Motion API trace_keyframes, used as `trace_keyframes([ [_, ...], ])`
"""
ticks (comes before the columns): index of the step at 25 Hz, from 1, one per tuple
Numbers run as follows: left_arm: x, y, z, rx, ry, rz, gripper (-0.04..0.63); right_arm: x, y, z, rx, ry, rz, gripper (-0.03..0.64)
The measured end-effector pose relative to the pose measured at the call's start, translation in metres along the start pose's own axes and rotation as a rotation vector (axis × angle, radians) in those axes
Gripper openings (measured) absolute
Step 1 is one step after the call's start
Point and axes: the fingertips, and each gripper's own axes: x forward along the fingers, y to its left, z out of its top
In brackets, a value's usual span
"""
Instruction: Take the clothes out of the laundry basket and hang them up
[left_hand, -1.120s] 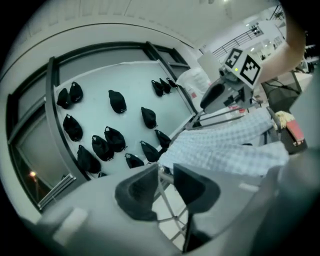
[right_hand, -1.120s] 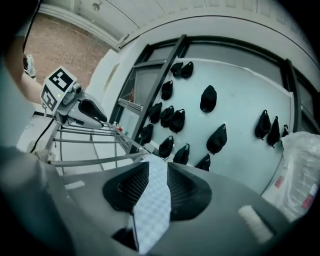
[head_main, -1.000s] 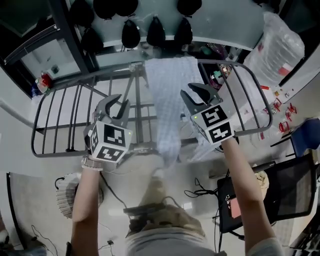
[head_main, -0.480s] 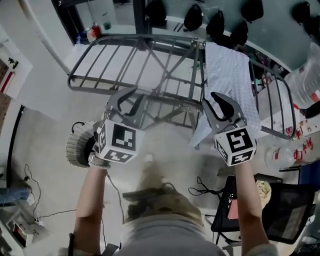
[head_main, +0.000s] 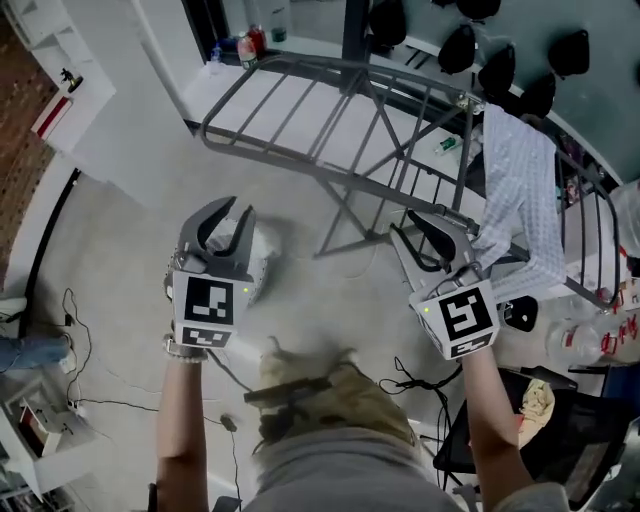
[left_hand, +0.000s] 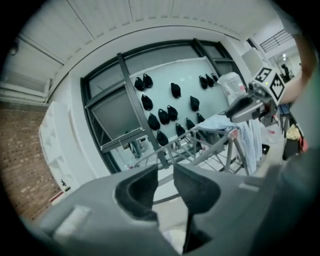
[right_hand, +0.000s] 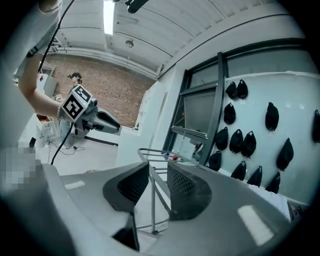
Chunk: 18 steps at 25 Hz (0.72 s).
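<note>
Garment (head_main: 515, 190): pale cloth with a fine check pattern, a single piece, draped over a rail at the right end of the drying rack (head_main: 330, 110). Its long axis ran from that rail down toward the floor, lower edge hanging free below the rack's wing; width lay along the rail. The left gripper (head_main: 228, 212) was held off the rack's near side toward its bare left end, jaws partly apart with nothing between them. The right gripper (head_main: 415, 228) was just beside the garment's near edge, not touching it, jaws likewise released and empty. A pale object (head_main: 258, 262) lay on the floor by the left gripper, too blurred to identify. The head view alone gave the full drape of the cloth. The left gripper view showed the slack jaws (left_hand: 165, 172), the rack (left_hand: 200, 142) side-on, the garment (left_hand: 252, 137) hanging at its far end, the right gripper (left_hand: 247, 105) and black pods (left_hand: 172, 90) on a glass wall behind the rack. The right gripper view showed its open jaws (right_hand: 157, 175), the rack's bare end (right_hand: 155, 155), the left gripper (right_hand: 100, 120) and a brick wall (right_hand: 100, 85).
</note>
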Motion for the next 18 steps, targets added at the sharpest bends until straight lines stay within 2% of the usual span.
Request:
trace_keyframes([
  [5,-0.015,0.044,-0.052,0.000,0.039,-0.015,0.086,0.051,0.053,0.002,0.045,0.045,0.010,0.115],
  [10,-0.016,0.078,-0.108,-0.024,0.070,-0.083,0.086,0.097,0.096,-0.001,0.074,0.085,-0.007,0.115],
  [18,0.008,0.108,-0.186,-0.033,0.125,-0.193,0.095,0.165,0.149,-0.018,0.116,0.164,-0.013,0.115],
])
